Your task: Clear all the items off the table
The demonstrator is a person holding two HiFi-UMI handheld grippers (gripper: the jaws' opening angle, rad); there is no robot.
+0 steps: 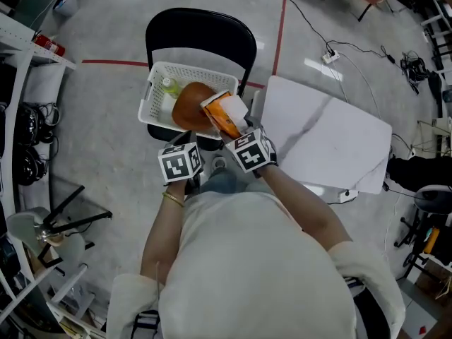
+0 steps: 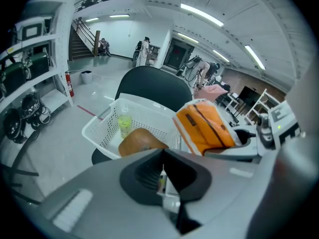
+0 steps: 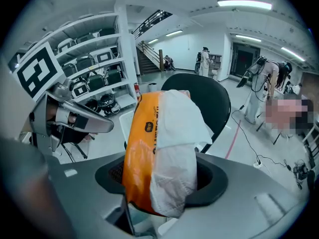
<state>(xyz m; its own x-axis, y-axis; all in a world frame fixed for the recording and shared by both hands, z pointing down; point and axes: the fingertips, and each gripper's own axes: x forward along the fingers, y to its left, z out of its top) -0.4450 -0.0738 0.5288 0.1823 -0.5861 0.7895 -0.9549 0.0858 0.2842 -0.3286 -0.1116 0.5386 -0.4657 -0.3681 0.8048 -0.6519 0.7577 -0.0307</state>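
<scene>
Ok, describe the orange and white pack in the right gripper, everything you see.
The pack is a soft, crinkly, plastic-looking packet, orange on one side and white on the other, with a small dark logo and print too blurred to read. The right gripper clamps its lower end, jaws pressing both sides, so it sticks out beyond them. It is over the near right corner of the white basket; whether it touches the rim I cannot tell.

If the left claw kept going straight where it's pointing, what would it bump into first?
Probably the white basket on the black chair. The left gripper, jaws shut, aims at its near side, where a brown rounded thing lies. Whether rim or brown thing comes first is hard to judge.
</scene>
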